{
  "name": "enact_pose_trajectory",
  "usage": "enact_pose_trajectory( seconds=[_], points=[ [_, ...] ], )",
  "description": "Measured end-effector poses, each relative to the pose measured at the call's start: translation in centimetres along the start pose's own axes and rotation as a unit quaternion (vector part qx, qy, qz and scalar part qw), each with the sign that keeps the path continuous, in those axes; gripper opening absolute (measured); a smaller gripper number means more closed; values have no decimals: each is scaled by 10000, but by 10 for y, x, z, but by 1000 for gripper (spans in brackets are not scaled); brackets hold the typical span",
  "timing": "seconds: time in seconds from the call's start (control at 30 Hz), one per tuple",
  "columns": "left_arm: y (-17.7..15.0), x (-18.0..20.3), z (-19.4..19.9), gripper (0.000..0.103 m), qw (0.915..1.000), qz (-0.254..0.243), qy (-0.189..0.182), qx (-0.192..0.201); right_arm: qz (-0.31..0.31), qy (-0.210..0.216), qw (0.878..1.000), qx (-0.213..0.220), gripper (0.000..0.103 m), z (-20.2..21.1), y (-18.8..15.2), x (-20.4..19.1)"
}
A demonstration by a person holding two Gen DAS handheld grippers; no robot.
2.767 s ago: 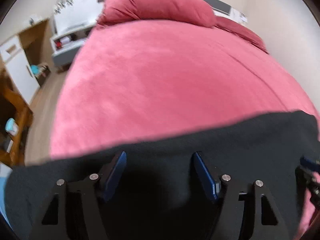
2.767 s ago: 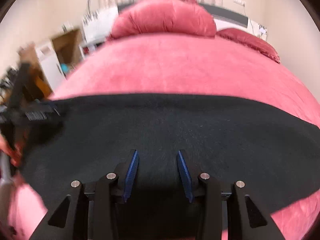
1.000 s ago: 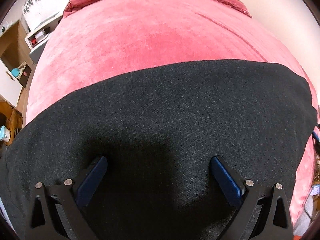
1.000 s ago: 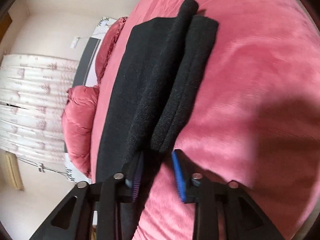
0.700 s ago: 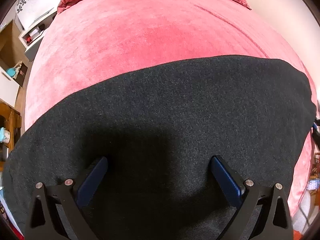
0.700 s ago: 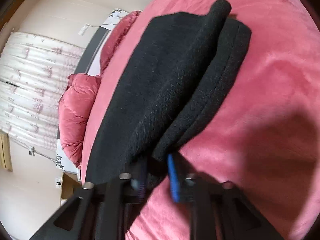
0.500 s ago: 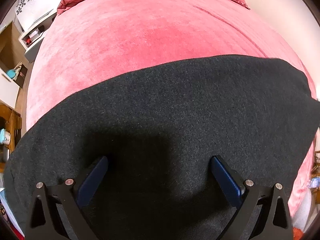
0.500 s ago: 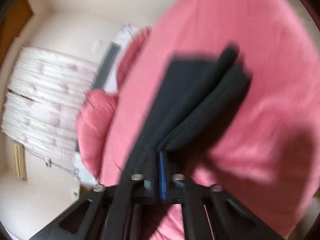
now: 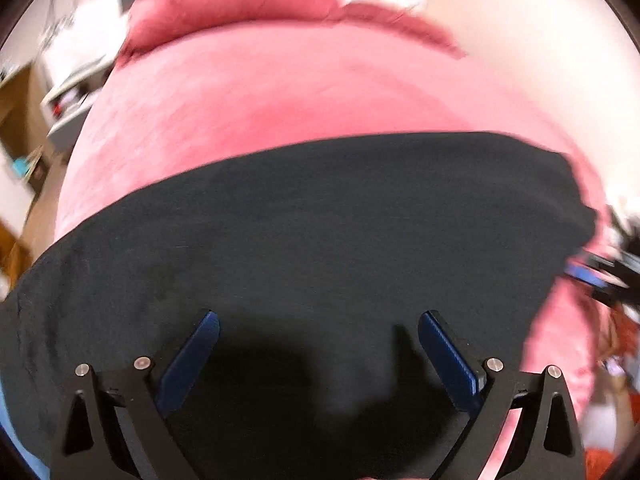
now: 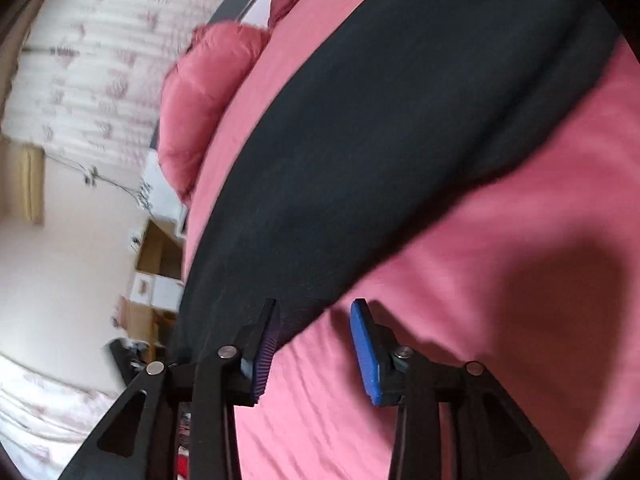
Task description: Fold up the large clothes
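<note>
A black garment (image 9: pixel 320 220) lies folded into a long band across the pink bed (image 9: pixel 280 92). My left gripper (image 9: pixel 316 320) hovers over the band's near edge, wide open, with nothing pressed between its blue pads (image 9: pixel 192 352). At the band's right end my right gripper (image 9: pixel 592 276) shows blurred in the left wrist view. In the right wrist view the right gripper (image 10: pixel 316 320) has its jaws opening. The garment's (image 10: pixel 380 128) end corner reaches in beside the left pad (image 10: pixel 266 344), and the pads do not press on it.
Pink pillows (image 9: pixel 240 4) are heaped at the head of the bed. A white shelf unit (image 9: pixel 68 80) and wooden furniture (image 10: pixel 156 248) stand by the bed's left side. A patterned curtain (image 10: pixel 100 48) hangs behind the bed.
The right gripper shut on the garment's folded end, then opened and drew back along the bed while rolling. The left gripper rose and tipped up, bringing the pillows into view.
</note>
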State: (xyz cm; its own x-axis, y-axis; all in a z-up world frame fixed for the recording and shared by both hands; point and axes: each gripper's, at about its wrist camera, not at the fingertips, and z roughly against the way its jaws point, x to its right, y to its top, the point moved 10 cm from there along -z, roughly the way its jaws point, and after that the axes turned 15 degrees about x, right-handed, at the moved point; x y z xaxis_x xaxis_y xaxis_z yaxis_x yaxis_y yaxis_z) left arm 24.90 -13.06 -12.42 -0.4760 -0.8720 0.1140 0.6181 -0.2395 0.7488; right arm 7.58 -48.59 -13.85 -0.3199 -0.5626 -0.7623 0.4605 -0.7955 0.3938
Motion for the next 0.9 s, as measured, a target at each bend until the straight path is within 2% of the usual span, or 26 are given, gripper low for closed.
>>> enact_pose_trajectory(
  seconds=[0.07, 0.1, 0.13, 0.2, 0.27, 0.37, 0.4, 0.43, 0.47, 0.5, 0.6, 0.63, 0.67, 0.7, 0.77, 0.9],
  points=[
    [-5, 39, 20, 101, 9979, -441, -416, 222, -206, -74, 9998, 10, 40, -20, 4, -4],
    [-9, 60, 27, 101, 9953, -728, -573, 279, -418, 146, 9990, 60, 35, -24, 6, -9],
    [-14, 78, 30, 103, 9918, -1075, -626, 306, -540, 303, 9980, 110, 16, -26, 10, -16],
    [-26, 115, 31, 103, 9785, -1911, -698, 347, -306, 362, 9987, 198, 11, -25, 28, -37],
    [-35, 141, 19, 103, 9621, -2632, -589, 395, -44, 410, 9988, 273, 9, -19, 37, -51],
    [-44, 150, -15, 103, 9498, -3120, -224, 72, -324, 716, 9963, 342, 9, -16, 62, -75],
    [-43, 146, -24, 99, 9470, -3210, -74, -36, -381, 764, 9958, 344, 9, -17, 67, -78],
    [-42, 144, -29, 85, 9475, -3195, -35, -95, -348, 733, 9961, 342, 9, -24, 74, -80],
    [-36, 139, -31, 75, 9565, -2908, -134, -213, -269, 658, 9969, 328, 9, -28, 79, -80],
    [-32, 138, -35, 58, 9679, -2470, -305, -351, -239, 623, 9974, 288, 9, -31, 82, -83],
    [-12, 122, -34, 41, 9883, -1172, -751, -623, -247, 536, 9980, 208, 14, -40, 85, -80],
    [-6, 117, -35, 37, 9905, -902, -801, -659, -228, 521, 9981, 219, 19, -41, 84, -77],
    [1, 111, -36, 35, 9923, -586, -848, -688, -231, 479, 9983, 226, 31, -41, 83, -74],
    [5, 109, -36, 32, 9925, -388, -902, -726, -273, 371, 9987, 238, 35, -39, 79, -68],
    [11, 106, -36, 32, 9919, -171, -982, -791, -388, 264, 9987, 197, 39, -34, 65, -61],
    [9, 111, -32, 32, 9905, -216, -1070, -841, -190, 335, 9992, 145, 39, -14, 17, -58]
  ],
)
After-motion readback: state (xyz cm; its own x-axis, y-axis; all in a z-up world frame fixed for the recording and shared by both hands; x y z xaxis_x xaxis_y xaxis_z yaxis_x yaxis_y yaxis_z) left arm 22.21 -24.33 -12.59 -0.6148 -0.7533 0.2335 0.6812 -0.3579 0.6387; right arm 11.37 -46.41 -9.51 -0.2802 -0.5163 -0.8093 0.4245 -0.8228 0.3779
